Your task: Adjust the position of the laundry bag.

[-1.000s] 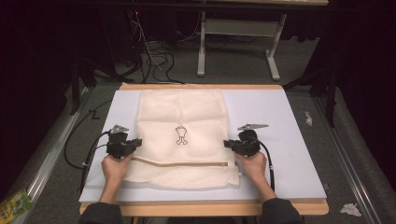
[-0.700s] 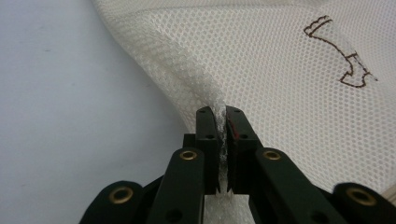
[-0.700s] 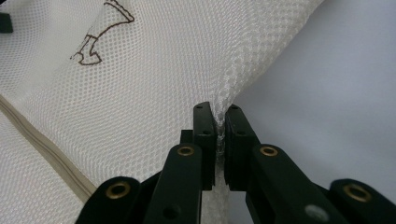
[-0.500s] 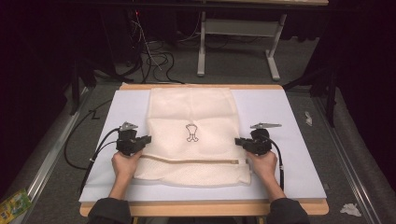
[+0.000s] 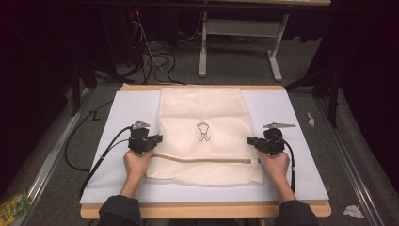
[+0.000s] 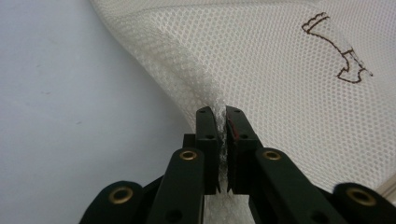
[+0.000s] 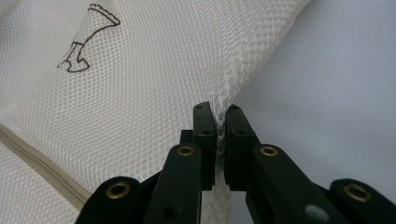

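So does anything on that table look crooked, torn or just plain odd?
Nothing looks damaged or spilled. The cream mesh bag lies fairly square on the white mat, its zipper running straight. Its side edges are pinched up into small ridges where the left gripper and right gripper clamp them. Crumpled scraps lie on the floor.

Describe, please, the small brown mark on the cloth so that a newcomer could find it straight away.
On the white table cover lies a cream mesh bag, pinched at its side edges by the left gripper and right gripper. Midway between them sits the brown outline drawing, just above the tan zipper line; it is the bag's one printed figure.
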Demonstrator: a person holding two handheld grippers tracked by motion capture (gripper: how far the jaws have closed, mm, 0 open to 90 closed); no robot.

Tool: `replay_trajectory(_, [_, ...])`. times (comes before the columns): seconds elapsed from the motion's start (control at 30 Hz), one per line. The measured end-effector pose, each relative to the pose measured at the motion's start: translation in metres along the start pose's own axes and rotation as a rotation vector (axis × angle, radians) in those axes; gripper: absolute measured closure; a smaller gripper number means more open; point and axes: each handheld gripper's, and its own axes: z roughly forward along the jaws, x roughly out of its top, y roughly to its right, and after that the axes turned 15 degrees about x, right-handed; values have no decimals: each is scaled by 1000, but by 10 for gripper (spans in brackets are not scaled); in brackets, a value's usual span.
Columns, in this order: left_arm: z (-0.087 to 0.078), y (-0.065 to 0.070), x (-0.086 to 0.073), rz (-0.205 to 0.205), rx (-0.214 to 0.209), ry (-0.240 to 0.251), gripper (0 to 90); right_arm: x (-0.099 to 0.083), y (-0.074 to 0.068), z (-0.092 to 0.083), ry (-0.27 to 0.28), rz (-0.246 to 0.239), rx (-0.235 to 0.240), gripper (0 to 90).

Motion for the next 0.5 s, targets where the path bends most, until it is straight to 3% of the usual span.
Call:
replay_trajectory(0.1, [4,10,4,46,4,2,854,-4,9,-7,13,11,-20,865])
replay_trajectory(0.27, [8,12,5,13,-10,1,854,-7,14,-11,14,21,-20,863])
replay_trajectory(0.5, [11,17,9,31,-9,-3,853,-7,16,-14,13,14,-46,863])
